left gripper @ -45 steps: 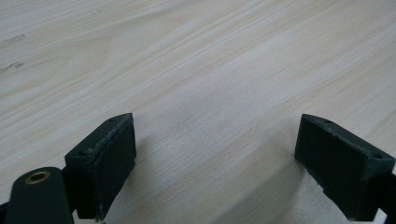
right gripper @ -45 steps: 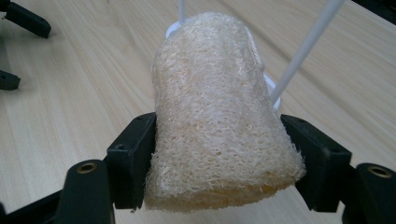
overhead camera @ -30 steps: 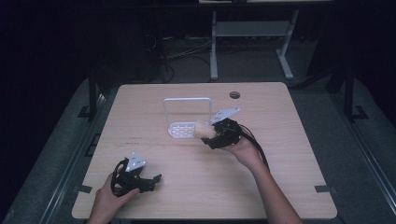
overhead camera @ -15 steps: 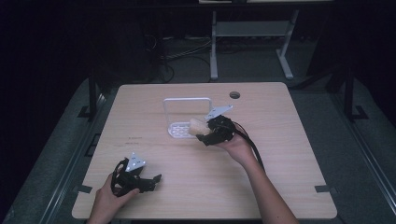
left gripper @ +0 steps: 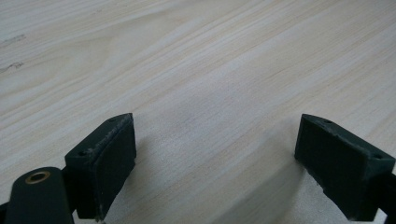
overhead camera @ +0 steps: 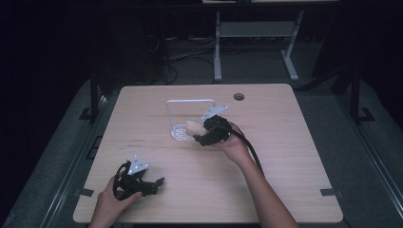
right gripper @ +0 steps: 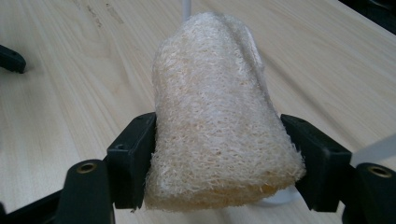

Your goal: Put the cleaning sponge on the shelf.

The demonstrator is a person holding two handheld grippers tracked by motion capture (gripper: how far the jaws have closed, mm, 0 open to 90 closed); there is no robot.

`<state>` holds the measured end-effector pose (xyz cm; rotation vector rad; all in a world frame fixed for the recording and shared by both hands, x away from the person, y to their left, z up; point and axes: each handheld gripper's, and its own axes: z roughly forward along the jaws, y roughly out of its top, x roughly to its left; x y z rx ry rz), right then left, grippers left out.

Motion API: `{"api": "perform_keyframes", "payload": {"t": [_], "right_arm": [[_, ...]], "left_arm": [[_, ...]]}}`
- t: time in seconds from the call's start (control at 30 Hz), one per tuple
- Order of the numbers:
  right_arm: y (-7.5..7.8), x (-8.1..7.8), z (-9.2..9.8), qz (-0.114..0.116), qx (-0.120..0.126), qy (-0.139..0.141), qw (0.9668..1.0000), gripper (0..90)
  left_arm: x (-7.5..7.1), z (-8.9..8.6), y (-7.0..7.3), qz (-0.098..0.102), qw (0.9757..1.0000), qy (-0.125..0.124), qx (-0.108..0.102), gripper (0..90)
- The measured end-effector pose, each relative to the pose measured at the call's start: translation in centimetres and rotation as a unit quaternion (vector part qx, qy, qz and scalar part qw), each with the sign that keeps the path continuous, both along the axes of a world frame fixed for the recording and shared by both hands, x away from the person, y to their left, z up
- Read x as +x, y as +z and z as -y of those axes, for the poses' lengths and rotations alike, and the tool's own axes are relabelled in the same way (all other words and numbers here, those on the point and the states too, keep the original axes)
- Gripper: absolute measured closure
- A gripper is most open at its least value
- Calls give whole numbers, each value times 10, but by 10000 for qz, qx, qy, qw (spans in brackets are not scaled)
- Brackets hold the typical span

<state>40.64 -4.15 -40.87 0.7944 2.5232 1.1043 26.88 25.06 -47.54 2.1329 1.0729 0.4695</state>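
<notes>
Right hand-held gripper [overhead camera: 198, 135] is seen pinching a loofah sponge [right gripper: 219, 116] across its lower part; in the right gripper view both pads are pressed into its sides. In the high view the loofah sponge [overhead camera: 194, 127] is held at frame centre, just above the base of a white wire rack [overhead camera: 190, 101] standing on the counter [overhead camera: 285, 156]. Left hand-held gripper [overhead camera: 157, 183], at lower left of that view, is spread with nothing between the pads, only bare counter [left gripper: 210, 70] ahead of it.

Risks, as judged:
- Sponge is soft and fibrous; it could be squeezed out of shape or slip if the grip is eased too early.
- Rack looks light; it could be nudged or tipped if its upright frame is caught by the sponge or a pad on the way in.
- Sponge could be dropped off the rack base if released off-centre.

Hard to make out: the rack base is mostly covered by the sponge and gripper in the high view; in the right gripper view the rack is reduced to thin white slivers at top and right edge. Whether the sponge already touches the rack cannot be told.
</notes>
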Motion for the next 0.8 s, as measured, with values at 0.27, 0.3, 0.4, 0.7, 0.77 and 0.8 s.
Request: {"api": "perform_keyframes", "payload": {"t": [0.27,0.3,0.4,0.7,0.77,0.8], "right_arm": [[-7,8,-12,-35,-43,-19,10000,302],[-7,9,-13,-39,-47,-22,10000,302],[-11,12,-17,-79,-40,-39,10000,302],[-19,18,-29,-95,-81,-52,9999,302],[-21,20,-32,-101,-110,-49,9999,302],[-21,20,-34,-104,-107,-53,9999,302]], "left_arm": [[0,0,0,-18,10000,-1,-9,119],[0,0,0,-15,10000,-2,-9,118],[0,0,0,-16,10000,-2,-8,118],[0,0,0,-14,10000,1,-4,119],[0,0,0,-14,10000,1,-5,119],[0,0,0,-14,10000,0,-3,118]]}}
